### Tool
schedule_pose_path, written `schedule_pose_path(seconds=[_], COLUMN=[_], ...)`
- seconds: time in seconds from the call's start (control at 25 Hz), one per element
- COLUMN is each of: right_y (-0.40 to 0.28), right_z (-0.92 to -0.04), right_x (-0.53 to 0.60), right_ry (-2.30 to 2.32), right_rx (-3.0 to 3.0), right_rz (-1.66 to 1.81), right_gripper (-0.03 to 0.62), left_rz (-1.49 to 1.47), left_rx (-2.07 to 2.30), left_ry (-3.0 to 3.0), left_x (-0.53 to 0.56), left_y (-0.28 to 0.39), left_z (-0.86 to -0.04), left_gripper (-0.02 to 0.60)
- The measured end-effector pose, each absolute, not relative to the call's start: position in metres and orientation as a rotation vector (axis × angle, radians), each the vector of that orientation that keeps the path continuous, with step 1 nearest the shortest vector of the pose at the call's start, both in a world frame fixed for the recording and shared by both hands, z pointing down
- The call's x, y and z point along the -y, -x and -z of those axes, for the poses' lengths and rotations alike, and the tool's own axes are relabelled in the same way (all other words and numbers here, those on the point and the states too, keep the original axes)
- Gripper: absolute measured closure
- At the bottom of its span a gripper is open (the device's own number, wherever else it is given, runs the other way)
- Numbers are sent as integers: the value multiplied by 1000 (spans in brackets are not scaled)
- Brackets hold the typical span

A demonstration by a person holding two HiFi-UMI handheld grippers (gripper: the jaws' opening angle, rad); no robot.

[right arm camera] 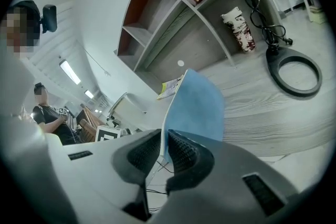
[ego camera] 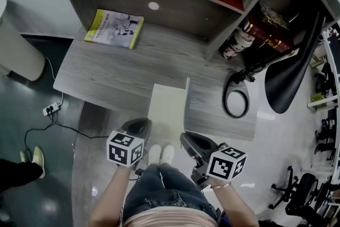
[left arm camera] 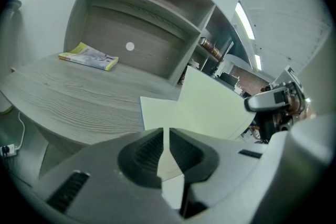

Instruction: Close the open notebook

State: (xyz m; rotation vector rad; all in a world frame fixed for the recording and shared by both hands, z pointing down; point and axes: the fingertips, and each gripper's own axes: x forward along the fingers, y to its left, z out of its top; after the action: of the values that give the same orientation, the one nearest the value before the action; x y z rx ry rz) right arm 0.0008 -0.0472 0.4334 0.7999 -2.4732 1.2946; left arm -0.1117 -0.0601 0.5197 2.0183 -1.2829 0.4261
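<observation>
The open notebook lies at the desk's near edge, pale pages up, its near end past the edge. Its left page lies flat. The right half stands lifted, and its blue cover rises between my right jaws. My right gripper is shut on that cover's near edge; in the head view it sits at the notebook's right corner. My left gripper hovers over the flat page's near edge, jaws nearly together, only the page showing through the slit.
A yellow book lies at the desk's back left. A black ring lamp with cable rests to the right of the notebook. The shelf unit backs the desk, with books on its right. A power strip lies on the floor.
</observation>
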Motion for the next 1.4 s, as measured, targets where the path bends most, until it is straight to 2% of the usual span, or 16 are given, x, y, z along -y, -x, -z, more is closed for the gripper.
schedule_pose_path(seconds=[1.4], right_y=[81], right_z=[-487], right_x=[40], right_ry=[-653], right_rx=[2366], right_rz=[-1239], right_gripper=[533], left_rz=[-388], left_rx=[1368], left_ry=[-1940], left_x=[41], left_y=[147], left_z=[-525], left_gripper=[548])
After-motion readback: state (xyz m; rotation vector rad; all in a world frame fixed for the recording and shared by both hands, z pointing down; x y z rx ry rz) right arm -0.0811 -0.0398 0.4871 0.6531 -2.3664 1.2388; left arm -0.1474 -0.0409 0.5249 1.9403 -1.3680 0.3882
